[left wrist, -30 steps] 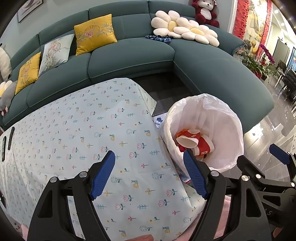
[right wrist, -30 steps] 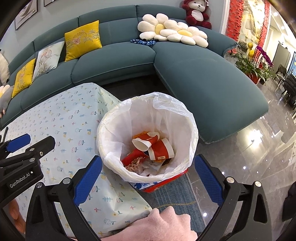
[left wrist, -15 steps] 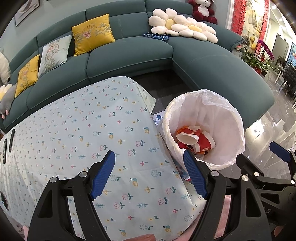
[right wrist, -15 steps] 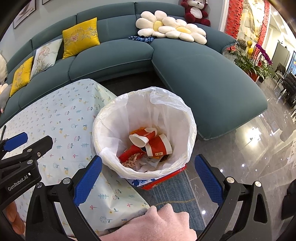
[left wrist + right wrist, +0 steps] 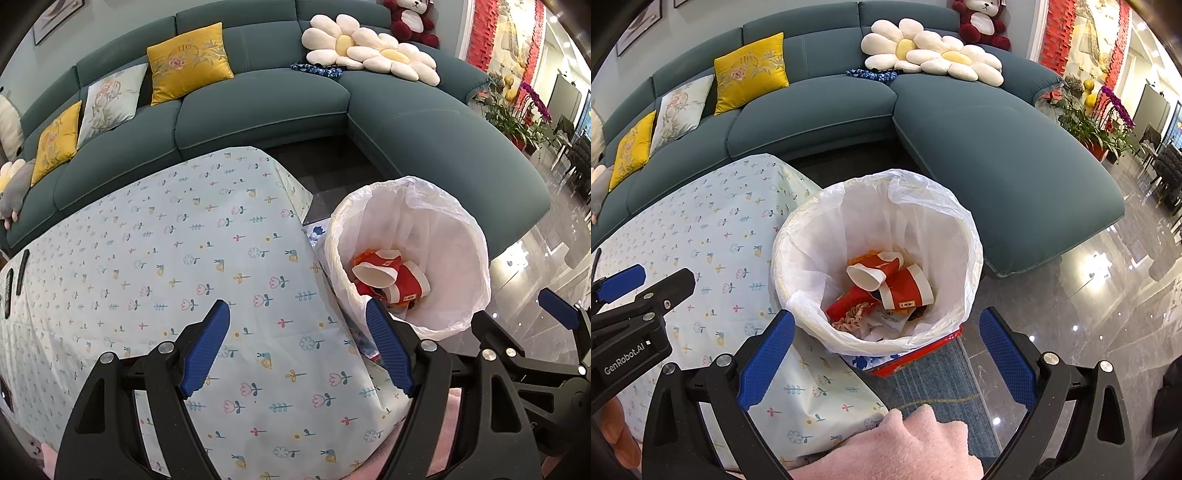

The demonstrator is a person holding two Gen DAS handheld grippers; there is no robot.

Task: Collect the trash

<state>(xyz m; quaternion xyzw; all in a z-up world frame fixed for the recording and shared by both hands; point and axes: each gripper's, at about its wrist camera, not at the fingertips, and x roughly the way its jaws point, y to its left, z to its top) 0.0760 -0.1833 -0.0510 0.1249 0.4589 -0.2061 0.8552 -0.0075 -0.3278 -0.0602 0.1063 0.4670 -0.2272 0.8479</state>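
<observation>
Left gripper and right gripper: fingers spread wide, both empty. One lined trash bin beside the table holds two red paper cups.

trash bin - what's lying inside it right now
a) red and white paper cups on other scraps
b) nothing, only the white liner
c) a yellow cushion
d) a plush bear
a: in the right wrist view the trash bin with its white liner holds crumpled red and white paper cups on top of other scraps, while both grippers are open and hold nothing.
</observation>
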